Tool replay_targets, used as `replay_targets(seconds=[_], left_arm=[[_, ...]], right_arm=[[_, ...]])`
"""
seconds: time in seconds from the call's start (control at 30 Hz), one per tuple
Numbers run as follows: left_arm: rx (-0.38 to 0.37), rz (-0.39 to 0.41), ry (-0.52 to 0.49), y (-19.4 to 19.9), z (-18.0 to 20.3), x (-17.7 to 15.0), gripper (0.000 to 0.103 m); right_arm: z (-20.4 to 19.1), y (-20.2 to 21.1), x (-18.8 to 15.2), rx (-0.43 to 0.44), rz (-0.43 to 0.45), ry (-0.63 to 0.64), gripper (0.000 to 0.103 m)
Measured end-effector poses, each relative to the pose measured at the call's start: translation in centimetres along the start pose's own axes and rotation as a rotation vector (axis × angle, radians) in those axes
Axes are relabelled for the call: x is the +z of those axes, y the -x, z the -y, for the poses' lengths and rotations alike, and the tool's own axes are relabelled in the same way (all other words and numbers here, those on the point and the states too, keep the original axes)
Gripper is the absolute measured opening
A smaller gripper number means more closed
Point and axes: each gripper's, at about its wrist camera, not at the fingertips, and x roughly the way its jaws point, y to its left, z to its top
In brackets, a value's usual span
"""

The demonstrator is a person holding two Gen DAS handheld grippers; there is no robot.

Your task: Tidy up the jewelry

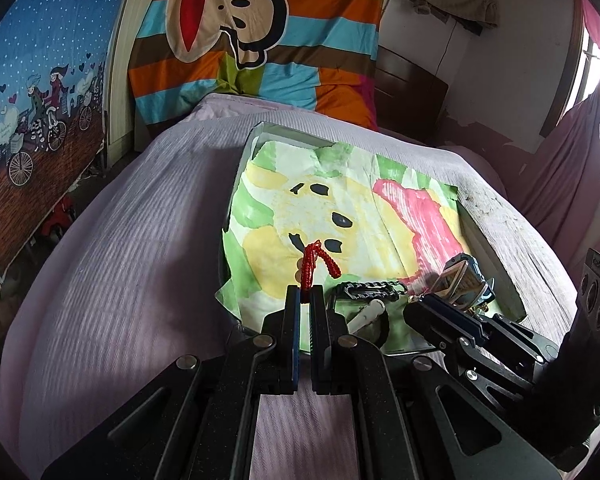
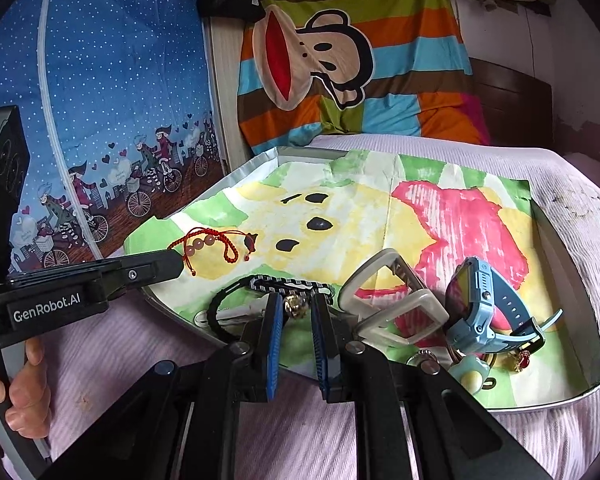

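A shallow tray (image 2: 572,280) lined with painted paper lies on the bed. My left gripper (image 1: 306,294) is shut on a red cord bracelet (image 1: 312,266); in the right wrist view the bracelet (image 2: 212,246) with pale beads lies on the paper at the left gripper's tip (image 2: 176,264). My right gripper (image 2: 298,306) is open around a small gold charm (image 2: 294,306) at the tray's near edge. A black braided bracelet (image 2: 284,284) lies just beyond it. White sunglasses (image 2: 396,300) and a blue watch (image 2: 484,304) lie to the right.
A gold ring with a red stone (image 2: 520,360), a pale green charm (image 2: 472,376) and a silver ring (image 2: 422,358) sit in the tray's near right corner. The tray rests on a pink bedspread (image 1: 120,260). A striped monkey pillow (image 2: 352,60) stands behind.
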Motion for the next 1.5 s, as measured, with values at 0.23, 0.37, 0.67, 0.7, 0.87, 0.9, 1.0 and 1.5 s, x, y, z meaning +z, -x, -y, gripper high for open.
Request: replay_targets(seconds=[0.23, 0.37, 0.67, 0.7, 0.87, 0.9, 1.0, 1.5], left_arm=[[-0.008, 0.019, 0.003, 0.5, 0.1, -0.2, 0.004], [-0.016, 0.072, 0.017, 1.9, 0.0, -0.5, 0.021], [0.024, 0.189, 0.005, 6.0, 1.0, -0.1, 0.043], [0.030, 0.199, -0.002, 6.4, 1.3, -0.2, 0.048], [0.051, 0.243, -0.024, 8.2, 2.5, -0.7, 0.067], [0.054, 0.254, -0.024, 8.6, 2.5, -0.9, 0.075], [0.067, 0.289, -0.023, 10.0, 2.9, -1.6, 0.088], [0.100, 0.359, -0.086, 17.1, 5.3, -6.0, 0.095]], right_arm=[[0.1, 0.9, -0.1, -0.003, 0.029, -0.014, 0.021], [-0.1, 2.3, -0.1, -0.022, 0.079, -0.010, 0.034], [0.7, 6.2, 0.0, -0.086, 0.186, -0.049, 0.050], [0.9, 6.7, 0.0, -0.090, 0.196, -0.056, 0.051], [1.2, 9.3, -0.1, -0.102, 0.254, -0.080, 0.070], [1.2, 9.8, -0.2, -0.104, 0.266, -0.084, 0.073], [1.3, 11.4, -0.4, -0.113, 0.298, -0.092, 0.089], [0.4, 18.1, -4.1, -0.122, 0.335, -0.134, 0.103]])
